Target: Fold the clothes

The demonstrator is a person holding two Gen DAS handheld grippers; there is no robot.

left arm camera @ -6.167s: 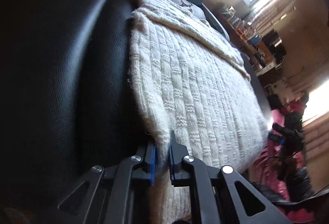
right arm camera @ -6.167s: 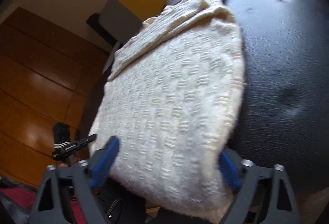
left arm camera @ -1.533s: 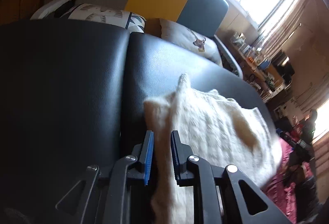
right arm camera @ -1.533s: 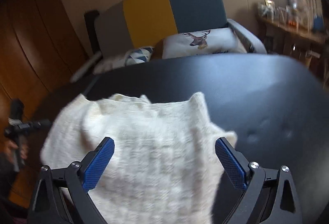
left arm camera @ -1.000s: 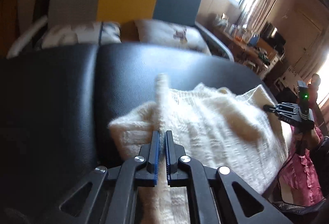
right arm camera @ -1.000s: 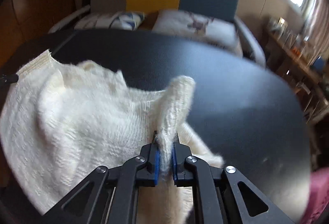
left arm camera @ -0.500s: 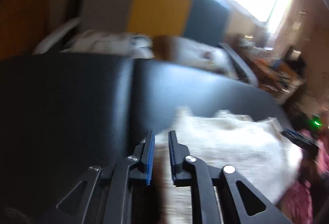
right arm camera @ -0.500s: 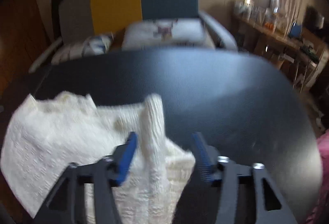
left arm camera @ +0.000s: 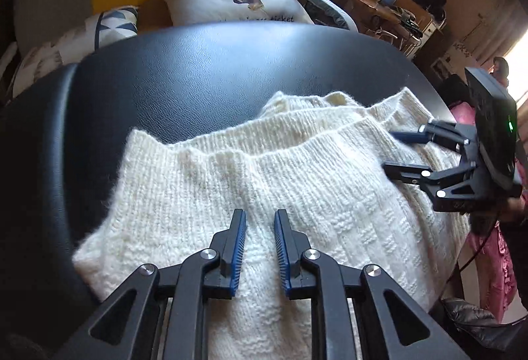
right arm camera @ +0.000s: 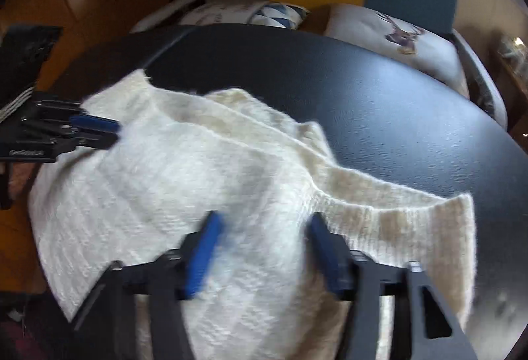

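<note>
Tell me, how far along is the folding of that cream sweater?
Done: the sweater lies doubled over on the black cushion, its ribbed edges stacked unevenly. In hand: nothing. The left gripper is slightly open above the knit, and the right gripper has just been closing its jaws over the knit without pinching it. Left: probably squaring the edges and another fold.

Left tool [left arm camera: 259,249]: black linkage arms, silver rivets, blue ribbed pads. Right tool [right arm camera: 264,256]: same build, blurred; seen from left view, black housing with green indicator light, white lettering on side plate unreadable.
</note>
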